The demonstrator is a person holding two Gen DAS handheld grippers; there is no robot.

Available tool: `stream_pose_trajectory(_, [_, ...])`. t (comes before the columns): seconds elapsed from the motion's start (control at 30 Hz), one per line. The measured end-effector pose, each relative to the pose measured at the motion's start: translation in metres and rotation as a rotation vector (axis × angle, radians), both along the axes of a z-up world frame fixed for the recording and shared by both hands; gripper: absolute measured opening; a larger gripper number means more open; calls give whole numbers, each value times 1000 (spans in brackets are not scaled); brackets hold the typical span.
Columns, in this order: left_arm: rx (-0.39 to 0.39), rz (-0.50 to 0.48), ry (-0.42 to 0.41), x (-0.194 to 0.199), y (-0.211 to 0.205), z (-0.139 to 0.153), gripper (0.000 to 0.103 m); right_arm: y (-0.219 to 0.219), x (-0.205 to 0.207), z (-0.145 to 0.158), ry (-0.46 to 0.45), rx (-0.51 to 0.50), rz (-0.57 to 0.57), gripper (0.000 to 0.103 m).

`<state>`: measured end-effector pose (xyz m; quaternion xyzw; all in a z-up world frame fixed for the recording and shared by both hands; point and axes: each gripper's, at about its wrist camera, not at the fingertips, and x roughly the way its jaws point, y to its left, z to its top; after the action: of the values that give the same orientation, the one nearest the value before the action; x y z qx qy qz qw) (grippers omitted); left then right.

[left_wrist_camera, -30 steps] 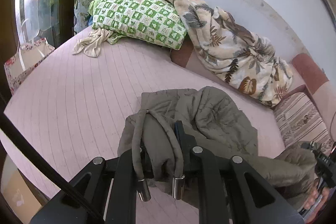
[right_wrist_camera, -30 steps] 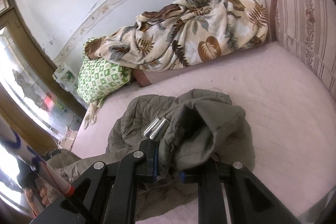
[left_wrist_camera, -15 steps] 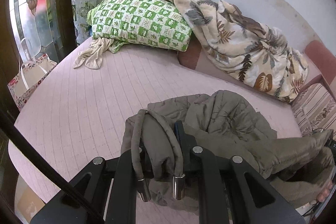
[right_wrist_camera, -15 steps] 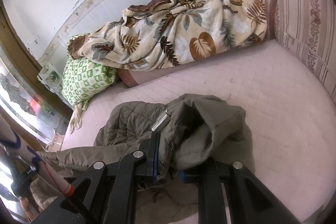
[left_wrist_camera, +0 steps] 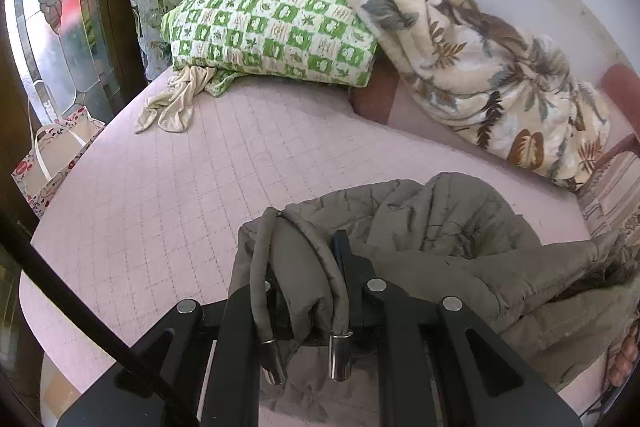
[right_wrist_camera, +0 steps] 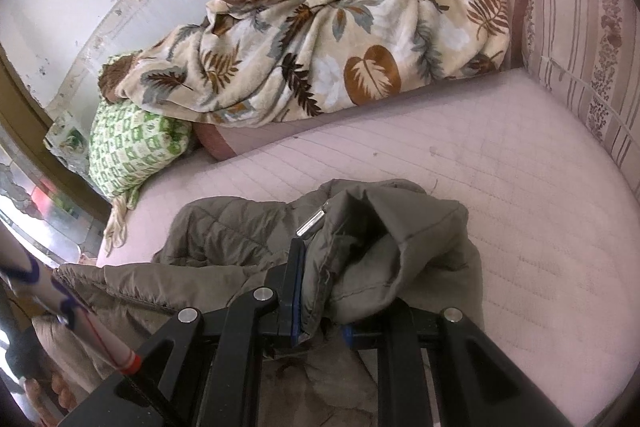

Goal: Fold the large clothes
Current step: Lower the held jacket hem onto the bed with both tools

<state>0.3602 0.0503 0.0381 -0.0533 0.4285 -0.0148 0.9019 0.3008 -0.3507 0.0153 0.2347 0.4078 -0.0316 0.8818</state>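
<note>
An olive-grey padded jacket [left_wrist_camera: 432, 227] lies bunched on the pink quilted bed [left_wrist_camera: 200, 187]. My left gripper [left_wrist_camera: 308, 259] is shut on a fold of the jacket; two drawcords with metal tips [left_wrist_camera: 338, 355] hang down over the jaws. In the right wrist view the same jacket [right_wrist_camera: 248, 231] spreads toward the left, and my right gripper [right_wrist_camera: 320, 267] is shut on another edge of it, with a metal cord tip [right_wrist_camera: 312, 225] just beyond the jaws. The cloth hides most of both pairs of fingers.
A green checked pillow [left_wrist_camera: 272, 27] and a leaf-print blanket [right_wrist_camera: 340, 51] lie along the back wall. A cream cloth [left_wrist_camera: 172, 103] sits by the pillow. A striped cushion [right_wrist_camera: 580, 51] stands at the right. A paper bag [left_wrist_camera: 52, 163] stands off the bed's left edge.
Both grippers have carried the jacket forward and lower over the bed toward the pillow and blanket, which now look closer. Both grips are unchanged.
</note>
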Motion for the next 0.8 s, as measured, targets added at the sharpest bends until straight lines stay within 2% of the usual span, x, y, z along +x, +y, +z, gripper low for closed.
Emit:
stream_pose_trajectory(0.5, [18,27,129,82,-13,-52,15,-2,61,-47,87,-29,-18,17])
stream_pose_trajectory(0.8, [36,41,179,105,-18,-87,17,-8,81,-74,116,-7,-29,19])
